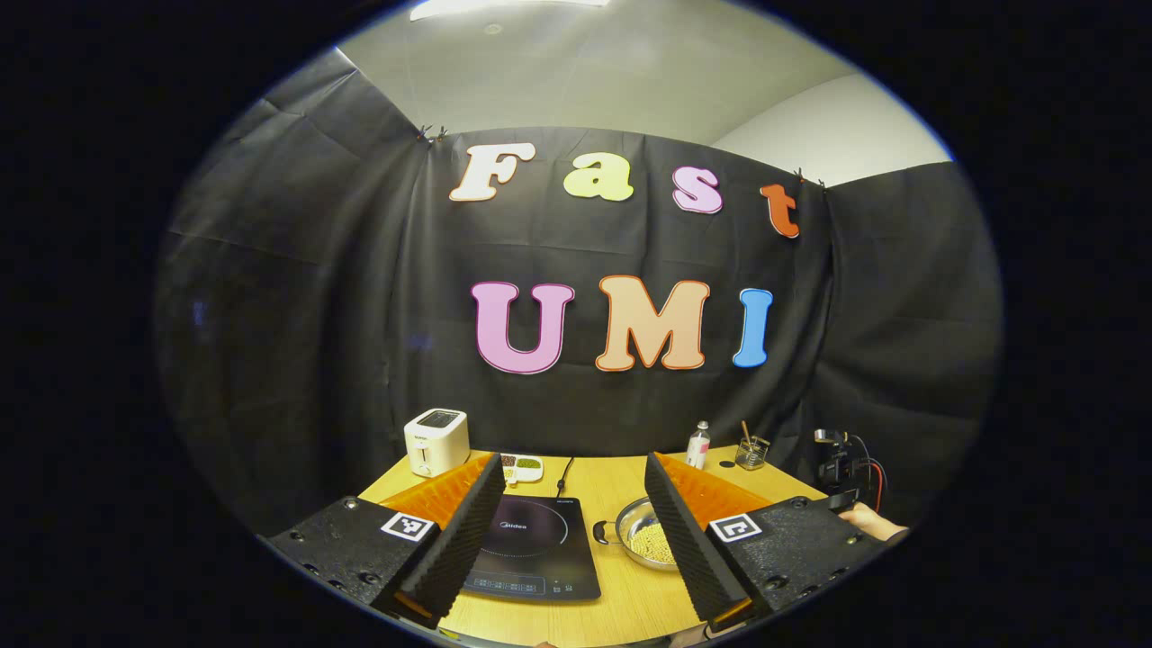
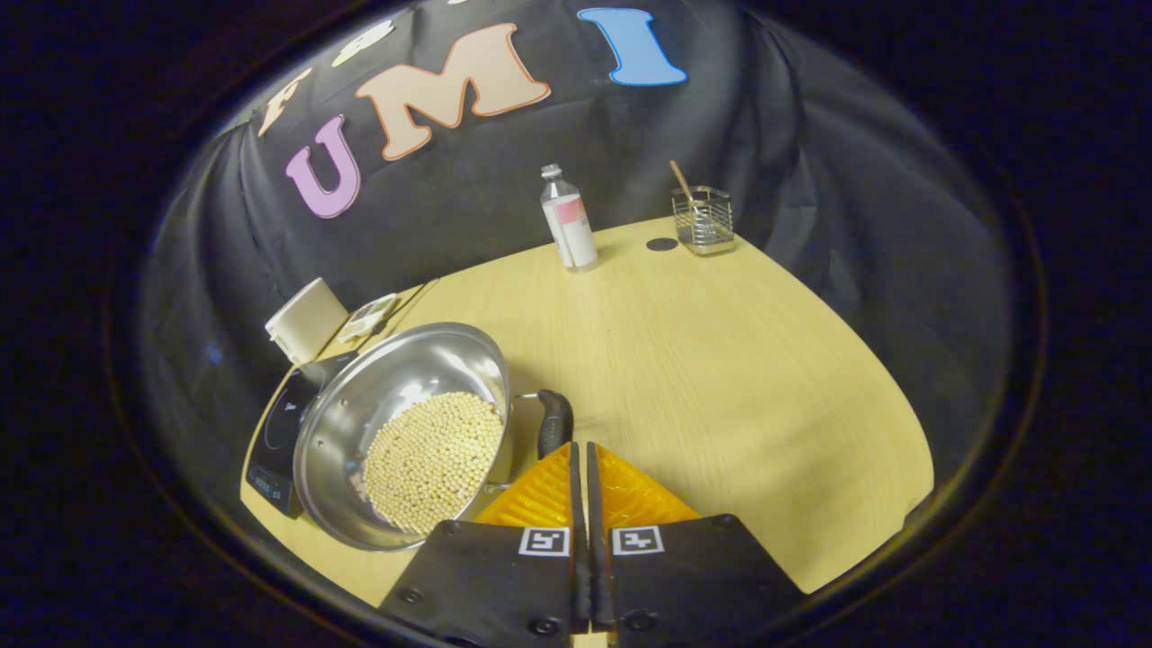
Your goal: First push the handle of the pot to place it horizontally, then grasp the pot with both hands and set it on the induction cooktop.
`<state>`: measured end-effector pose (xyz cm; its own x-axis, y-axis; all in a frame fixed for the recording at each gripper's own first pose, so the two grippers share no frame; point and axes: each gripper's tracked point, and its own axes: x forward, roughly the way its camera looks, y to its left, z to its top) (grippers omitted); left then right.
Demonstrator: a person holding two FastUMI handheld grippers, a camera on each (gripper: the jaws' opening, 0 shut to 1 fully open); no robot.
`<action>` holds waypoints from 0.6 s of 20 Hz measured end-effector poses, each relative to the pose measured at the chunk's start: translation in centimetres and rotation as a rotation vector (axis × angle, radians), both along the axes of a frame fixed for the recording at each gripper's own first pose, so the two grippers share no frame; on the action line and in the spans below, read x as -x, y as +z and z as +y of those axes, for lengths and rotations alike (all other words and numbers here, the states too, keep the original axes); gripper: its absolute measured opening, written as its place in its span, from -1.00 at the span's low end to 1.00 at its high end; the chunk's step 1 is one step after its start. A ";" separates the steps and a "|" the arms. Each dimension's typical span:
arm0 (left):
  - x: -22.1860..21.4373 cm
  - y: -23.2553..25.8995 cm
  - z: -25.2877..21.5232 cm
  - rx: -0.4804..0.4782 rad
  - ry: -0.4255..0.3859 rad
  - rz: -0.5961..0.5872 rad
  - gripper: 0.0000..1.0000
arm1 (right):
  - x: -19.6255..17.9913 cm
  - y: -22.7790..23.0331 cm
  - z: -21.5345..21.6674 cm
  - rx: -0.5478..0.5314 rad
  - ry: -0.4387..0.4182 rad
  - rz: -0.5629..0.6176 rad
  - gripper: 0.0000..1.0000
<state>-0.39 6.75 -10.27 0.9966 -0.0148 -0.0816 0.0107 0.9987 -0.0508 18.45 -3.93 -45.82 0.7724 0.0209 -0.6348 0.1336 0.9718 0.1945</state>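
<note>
observed pale wood counter (image 2: 720, 360) against black cloth wall; pot (image 2: 405, 432) of beans beside induction cooktop (image 1: 531, 544). left gripper (image 1: 571, 468) jaws wide, empty; right gripper (image 2: 580, 450) jaws closed, empty, tips at pot handle (image 2: 553, 421).

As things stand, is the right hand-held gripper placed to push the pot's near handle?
Probably yes. The right hand-held gripper has its fingers closed together, tips right by the black handle on the pot, with nothing between them. Bare table lies to the side, leaving room to sweep.
</note>
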 end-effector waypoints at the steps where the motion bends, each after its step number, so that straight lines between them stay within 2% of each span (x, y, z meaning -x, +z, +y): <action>1: -0.4 -0.5 0.0 0.011 -0.005 0.006 0.91 | 0.0 0.3 0.0 -0.029 0.012 0.006 -0.93; 4: -2.0 -2.5 0.1 0.042 -0.019 0.038 0.91 | 0.0 1.0 -0.7 -0.065 0.030 0.015 -0.94; 5: -2.2 -3.3 0.2 0.056 -0.027 0.054 0.92 | -0.1 1.3 -1.0 -0.063 0.034 0.013 -0.90; 6: -2.7 -4.0 0.2 0.072 -0.041 0.071 0.83 | -0.2 1.6 -1.3 -0.065 0.037 0.012 -0.79; 7: -3.1 -5.1 0.2 0.092 -0.055 0.090 0.92 | -0.3 2.1 -1.2 -0.086 0.045 0.005 -1.00; 8: -3.6 -6.1 0.1 0.112 -0.071 0.113 0.92 | -0.3 2.5 -0.9 -0.114 0.055 0.005 -0.72; 9: -4.2 -7.2 0.0 0.133 -0.084 0.133 0.92 | -0.3 3.0 -0.6 -0.138 0.069 0.002 -0.88; 10: -5.0 -8.3 -0.2 0.150 -0.098 0.158 0.91 | -0.3 3.5 -0.4 -0.152 0.083 -0.002 -0.42; 11: -6.4 -9.6 -0.7 0.162 -0.110 0.186 0.82 | -0.3 3.5 -0.5 -0.156 0.087 0.002 -0.53; 12: -7.4 -10.8 -0.8 0.173 -0.118 0.211 0.92 | -0.6 3.6 -0.4 -0.175 0.094 0.001 -0.18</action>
<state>6.98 5.93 -21.05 0.9483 -0.1618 -0.2732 0.0977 0.9673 -0.2341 19.04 -4.31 -42.25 0.7610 0.2031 -0.6162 0.0445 0.9312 0.3618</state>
